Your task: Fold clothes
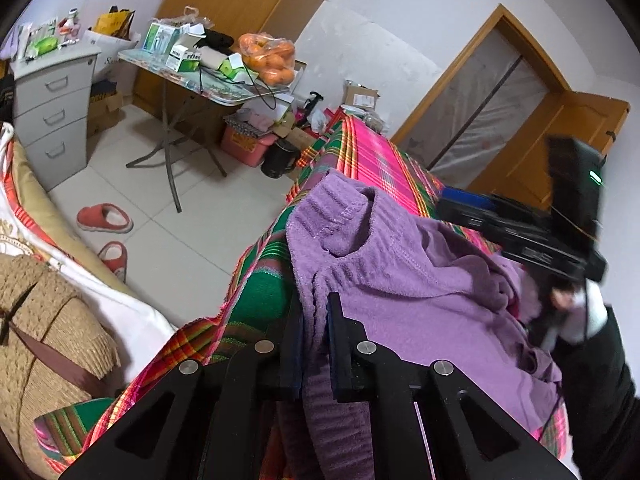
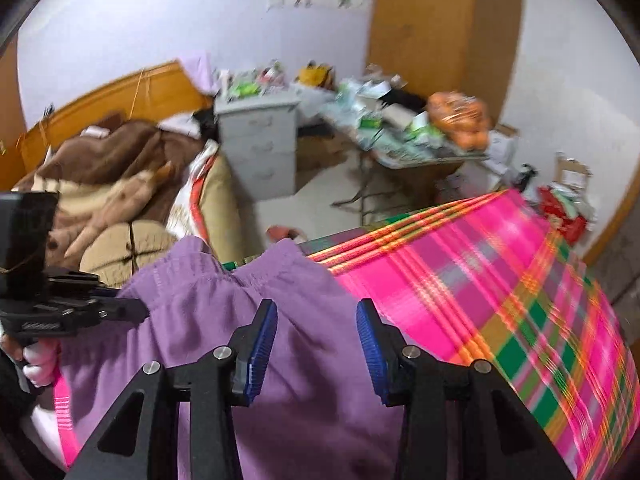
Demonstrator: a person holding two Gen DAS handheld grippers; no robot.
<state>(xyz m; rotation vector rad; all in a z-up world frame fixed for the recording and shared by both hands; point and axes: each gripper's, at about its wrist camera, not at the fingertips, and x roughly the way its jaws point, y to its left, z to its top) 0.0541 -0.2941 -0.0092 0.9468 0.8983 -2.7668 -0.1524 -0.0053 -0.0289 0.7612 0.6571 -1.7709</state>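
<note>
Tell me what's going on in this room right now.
A person is folding clothes on a surface covered with a pink, green and orange plaid cloth. The left hand-held gripper is shut on a fold of a purple fleece garment that lies crumpled on the cloth. The right hand-held gripper hovers above the same garment with its blue-padded jaws apart and nothing between them. Its view is blurred. No fold has been laid yet.
</note>
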